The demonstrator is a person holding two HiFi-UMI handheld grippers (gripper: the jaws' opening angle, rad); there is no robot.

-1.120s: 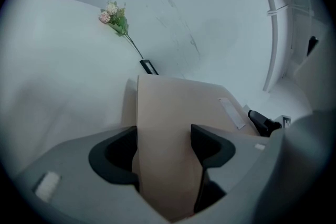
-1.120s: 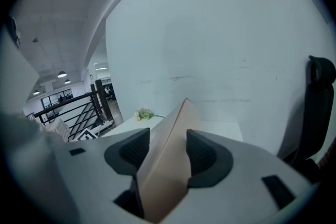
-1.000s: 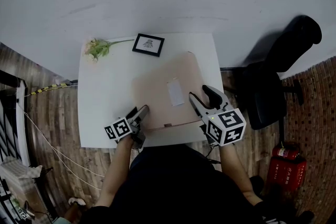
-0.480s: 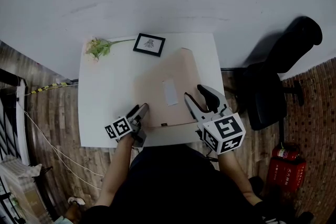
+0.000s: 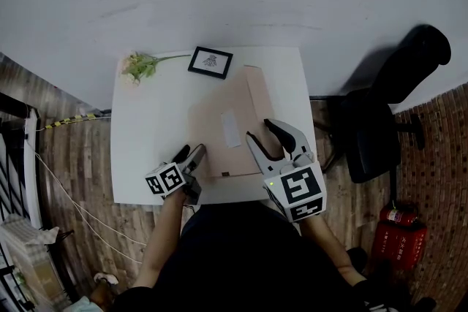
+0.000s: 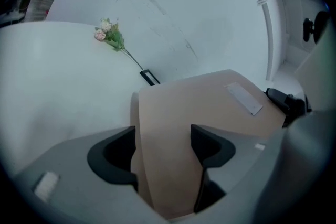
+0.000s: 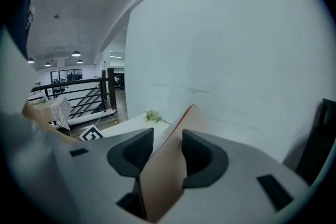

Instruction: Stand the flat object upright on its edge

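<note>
A flat tan cardboard sheet (image 5: 227, 109) with a white label (image 5: 229, 128) is tilted over the white table (image 5: 142, 128), its right side raised. My left gripper (image 5: 191, 155) pinches its near left corner; in the left gripper view the sheet (image 6: 210, 107) fills the gap of the left gripper (image 6: 163, 136). My right gripper (image 5: 259, 130) holds the near right edge. Its jaws have just been closing, and in the right gripper view the sheet (image 7: 176, 128) stands on edge in the right gripper (image 7: 167, 150), touching both pads.
A small black picture frame (image 5: 210, 62) and an artificial flower sprig (image 5: 139, 66) lie at the table's far edge. A black chair (image 5: 387, 106) stands to the right, a red fire extinguisher (image 5: 396, 219) on the wooden floor. A white wall rises behind.
The right gripper has risen and rolled, shifting left with the sheet's right side. The sheet stands steeper and looks narrower from above. The left gripper has stayed in place.
</note>
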